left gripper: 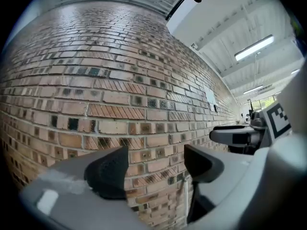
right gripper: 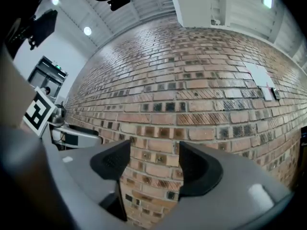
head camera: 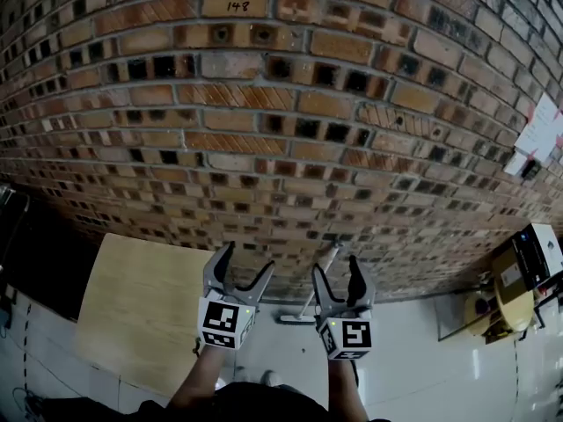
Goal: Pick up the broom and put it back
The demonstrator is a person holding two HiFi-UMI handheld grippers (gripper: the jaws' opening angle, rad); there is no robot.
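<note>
The left tool and the right tool are released and empty, held level before a red brick wall. The pale-handled broom leans against it, head on the white floor at its wall edge. Probably best to withdraw straight back, clear of the handle.

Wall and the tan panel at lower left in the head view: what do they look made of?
Wall: rough, matte brick, going by reddish-brown courses with mortar joints and dark square holes. Panel: probably plywood or light wood, smooth, unpainted, with faint grain.
</note>
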